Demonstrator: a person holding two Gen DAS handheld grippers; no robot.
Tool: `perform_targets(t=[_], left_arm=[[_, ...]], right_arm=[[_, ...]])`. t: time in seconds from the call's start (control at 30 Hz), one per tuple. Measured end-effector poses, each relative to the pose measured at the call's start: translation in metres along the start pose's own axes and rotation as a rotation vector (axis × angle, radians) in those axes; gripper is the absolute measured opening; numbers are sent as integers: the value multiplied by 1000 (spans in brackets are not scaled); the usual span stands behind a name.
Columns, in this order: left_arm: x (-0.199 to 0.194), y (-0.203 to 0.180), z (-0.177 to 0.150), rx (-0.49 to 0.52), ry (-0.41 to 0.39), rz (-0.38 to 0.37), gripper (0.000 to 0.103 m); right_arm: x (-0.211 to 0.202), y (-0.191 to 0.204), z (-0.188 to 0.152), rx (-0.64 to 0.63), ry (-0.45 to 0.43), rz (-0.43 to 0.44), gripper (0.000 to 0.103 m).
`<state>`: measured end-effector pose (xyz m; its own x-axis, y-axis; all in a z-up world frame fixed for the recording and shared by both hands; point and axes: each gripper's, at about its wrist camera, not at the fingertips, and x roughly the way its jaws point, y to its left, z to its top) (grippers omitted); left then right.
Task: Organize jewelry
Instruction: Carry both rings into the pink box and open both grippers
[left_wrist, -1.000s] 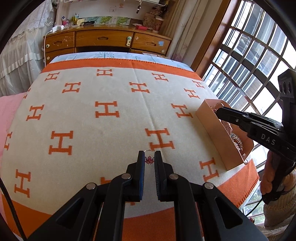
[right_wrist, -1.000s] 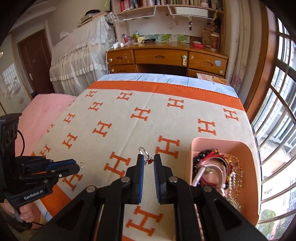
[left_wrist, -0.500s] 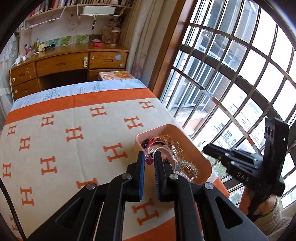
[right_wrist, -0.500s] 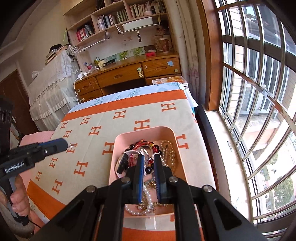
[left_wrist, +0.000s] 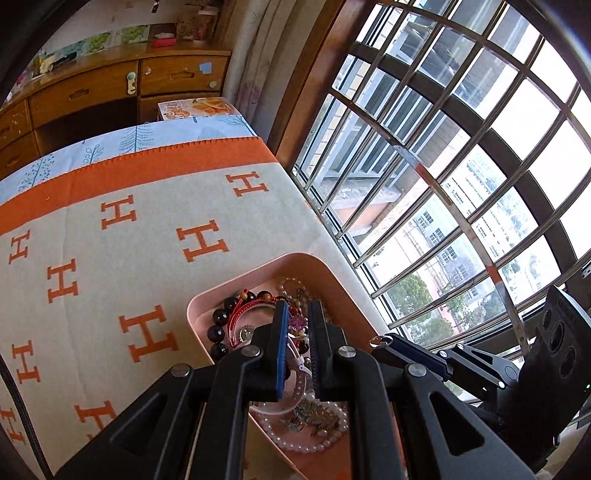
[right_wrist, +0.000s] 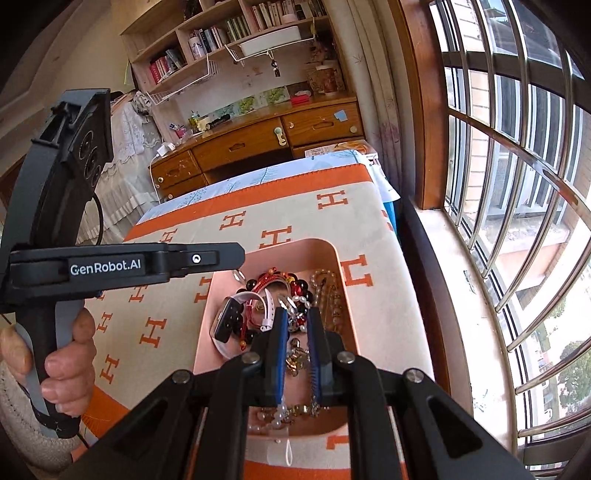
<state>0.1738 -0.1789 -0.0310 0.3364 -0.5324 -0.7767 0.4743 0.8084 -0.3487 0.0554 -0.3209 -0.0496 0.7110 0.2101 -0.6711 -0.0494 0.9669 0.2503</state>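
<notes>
The jewelry tray (right_wrist: 345, 295) sat on the bed's blanket (left_wrist: 110, 236), directly below both tools. The left tool (left_wrist: 295, 314) was nearly closed on a small pink charm (left_wrist: 296, 325). The right tool (right_wrist: 297, 314) was nearly closed on a small silver ring piece (right_wrist: 286, 305). Judged best practice: each tool should be lowered close above the bracelets (left_wrist: 240, 314) before parting its fingers, so each piece would drop inside the rim.

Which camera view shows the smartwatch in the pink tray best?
The right wrist view: the smartwatch lies in plain sight at the left side of the pink tray, dark face and white strap visible. In the left wrist view, the left gripper hides most of it; only white strap shows.
</notes>
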Motion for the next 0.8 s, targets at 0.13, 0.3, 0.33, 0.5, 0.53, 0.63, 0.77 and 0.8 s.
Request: perform_targets(t=[0.13, 0.3, 0.33, 0.5, 0.53, 0.63, 0.77, 0.8], left_arm=[[9, 5, 9, -9, 8, 23, 8], [15, 16, 11, -29, 21, 40, 13], [15, 18, 12, -35, 22, 45, 17], [8, 29, 10, -61, 6, 60, 25], [5, 30, 8, -62, -1, 64, 31], [-6, 32, 3, -61, -36, 94, 54], [-24, 32, -7, -53, -75, 131, 59], [-28, 33, -10, -56, -84, 136, 61]], right_arm=[[20, -2, 11, 14, 21, 23, 11], [43, 3, 24, 23, 53, 68, 11], [46, 6, 25, 20, 57, 80, 11], [58, 17, 30, 6, 88, 74, 11], [59, 17, 30, 14, 92, 73, 12], [56, 15, 30, 36, 91, 80, 12], [47, 16, 29, 39, 81, 77, 12], [44, 18, 28, 37, 78, 74, 12]])
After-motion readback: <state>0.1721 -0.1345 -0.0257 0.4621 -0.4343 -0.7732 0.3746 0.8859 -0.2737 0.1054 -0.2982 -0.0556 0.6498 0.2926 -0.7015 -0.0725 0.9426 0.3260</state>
